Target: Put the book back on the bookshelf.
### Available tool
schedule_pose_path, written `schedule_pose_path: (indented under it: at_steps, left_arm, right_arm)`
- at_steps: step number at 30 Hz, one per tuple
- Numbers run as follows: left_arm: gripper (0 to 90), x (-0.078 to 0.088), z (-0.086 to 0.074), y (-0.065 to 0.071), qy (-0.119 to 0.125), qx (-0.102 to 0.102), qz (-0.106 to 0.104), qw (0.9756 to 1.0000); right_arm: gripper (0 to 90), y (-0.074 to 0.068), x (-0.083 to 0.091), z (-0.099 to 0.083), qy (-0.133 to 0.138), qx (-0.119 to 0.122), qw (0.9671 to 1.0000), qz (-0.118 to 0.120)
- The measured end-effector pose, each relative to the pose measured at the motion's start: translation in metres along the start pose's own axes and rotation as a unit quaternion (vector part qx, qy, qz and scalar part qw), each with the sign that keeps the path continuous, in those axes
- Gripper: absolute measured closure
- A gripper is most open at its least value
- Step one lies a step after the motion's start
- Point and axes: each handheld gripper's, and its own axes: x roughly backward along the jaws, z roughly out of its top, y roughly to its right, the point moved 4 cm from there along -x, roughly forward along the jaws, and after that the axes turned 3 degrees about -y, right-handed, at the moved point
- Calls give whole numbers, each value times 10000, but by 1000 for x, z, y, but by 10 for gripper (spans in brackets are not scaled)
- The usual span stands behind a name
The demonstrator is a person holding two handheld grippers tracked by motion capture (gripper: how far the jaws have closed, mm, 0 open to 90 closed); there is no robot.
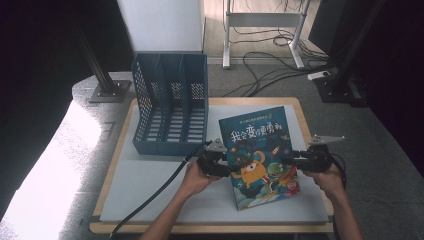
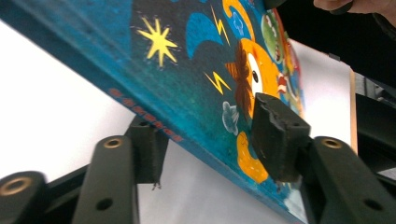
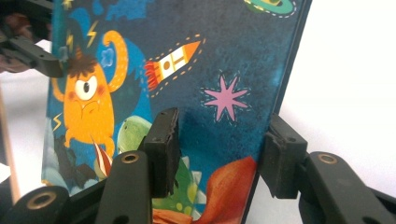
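Wooden table [image 1: 114, 165] under a white mat [image 1: 150, 190]; that's our biggest item. Next, blue three-slot file rack [image 1: 170, 102] at back left of the mat, open slots up. Picture book [image 1: 260, 155] lies right of the rack, cover up, orange monster on dark blue, tilted a bit.

We hold it from both sides. Left gripper [image 1: 216, 162] is at the book's left edge: in the left gripper view its fingers [image 2: 275, 137] straddle the spine edge, one pad on the cover, one under, about half open, edge lifted off the mat. Right gripper [image 1: 312, 157] is at the right edge: its fingers [image 3: 163, 149] sit either side of that edge, half open, one pad on the cover. Clamped or just loose around it, we can't tell.
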Motion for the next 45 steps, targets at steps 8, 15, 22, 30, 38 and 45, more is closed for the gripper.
schedule_pose_path:
  at_steps: [8,15,22,30,38,45]
  left_arm:
    - [599,14,6,11,123,-367,39,9992]
    - [669,26,10,17,315,-496,139,9982]
    - [749,37,14,20,398,-506,184,9978]
    - [818,47,17,24,434,-739,417,9954]
    - [825,50,15,29,274,-1010,726,9919]
    - [810,48,12,28,380,-939,663,9926]
  right_arm:
    - [485,-8,-2,15,162,182,9995,-198]
    - [473,-15,-3,20,418,406,9980,-247]
    - [459,-19,-4,24,658,606,9956,-292]
    - [449,-26,-6,29,697,814,9930,-494]
    - [420,-32,-13,33,736,963,9902,-699]
    - [346,-26,-17,28,668,1070,9883,-862]
